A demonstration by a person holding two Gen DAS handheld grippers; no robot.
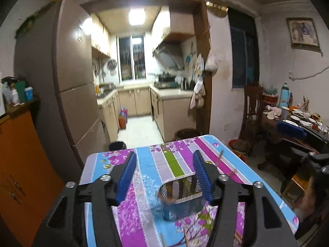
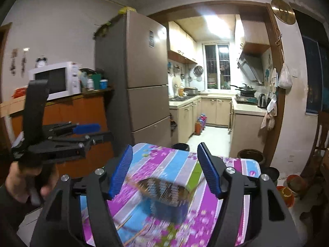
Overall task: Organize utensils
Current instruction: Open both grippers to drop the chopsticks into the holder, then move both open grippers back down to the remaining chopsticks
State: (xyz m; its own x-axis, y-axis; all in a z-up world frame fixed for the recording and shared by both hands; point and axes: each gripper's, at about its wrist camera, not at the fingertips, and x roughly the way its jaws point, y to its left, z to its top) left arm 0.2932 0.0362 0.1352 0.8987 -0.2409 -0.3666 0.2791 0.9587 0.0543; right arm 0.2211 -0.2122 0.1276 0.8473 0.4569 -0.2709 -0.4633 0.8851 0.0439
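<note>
Both views, between grasps. My left tongs and right tongs hang released, nothing between their pads. The utensil holder stands on the bench, low between the left tongs' fingers; thin sticks, likely chopsticks, lie blurred beside it. Next, I judge: close on one stick and drop it into the holder.

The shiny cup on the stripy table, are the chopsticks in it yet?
Not clearly. The metal holder stands on the tablecloth, its inside blurred. Both grippers are open, holding nothing. Thin sticks seem to lie loose on the cloth, so those look left.
</note>
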